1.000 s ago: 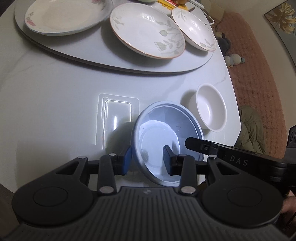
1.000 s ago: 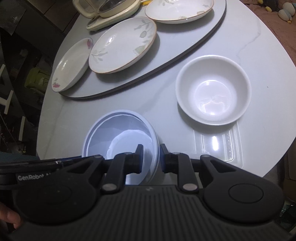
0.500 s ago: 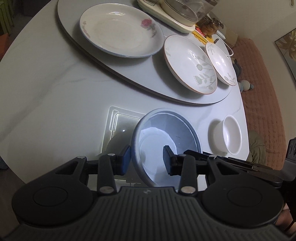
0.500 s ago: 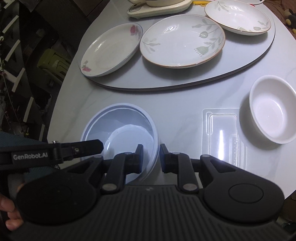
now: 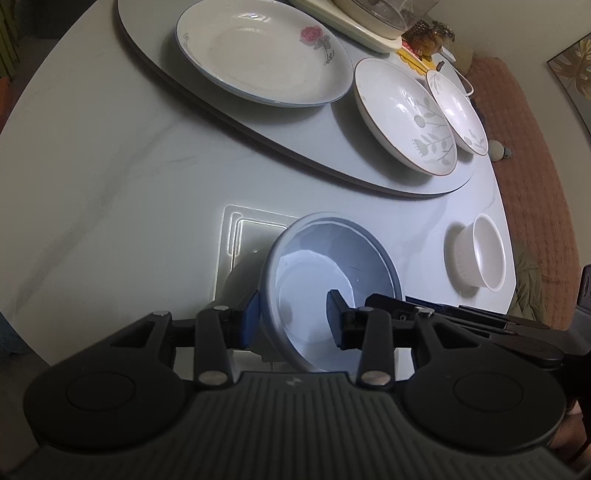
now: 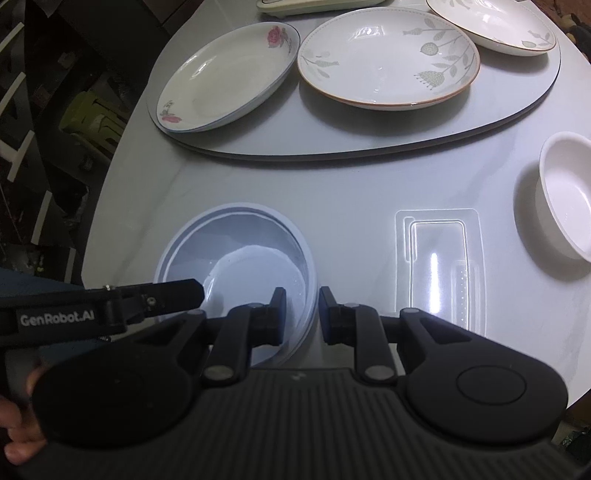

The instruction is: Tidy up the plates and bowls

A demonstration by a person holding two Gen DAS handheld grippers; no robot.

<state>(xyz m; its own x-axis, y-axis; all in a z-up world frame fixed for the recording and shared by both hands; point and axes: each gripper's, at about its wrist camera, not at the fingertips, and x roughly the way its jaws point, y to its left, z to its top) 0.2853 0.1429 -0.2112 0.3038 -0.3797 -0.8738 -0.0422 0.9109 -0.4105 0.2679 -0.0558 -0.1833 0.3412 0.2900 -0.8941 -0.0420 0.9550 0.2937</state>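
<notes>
Both grippers hold a pale blue bowl above the table, tilted. My left gripper is shut on its left rim; my right gripper is shut on its right rim. A small white bowl stands on the table to the right and also shows in the right wrist view. On the grey turntable lie a rose-patterned plate and two leaf-patterned plates.
A clear plastic tray lies on the white table beneath and beside the blue bowl. A cream appliance stands at the back of the turntable. A brown sofa lies beyond the table's right edge.
Both grippers have carried the blue bowl to the left, away from the white bowl, with the plastic tray now under and right of it. The grips have not changed.
</notes>
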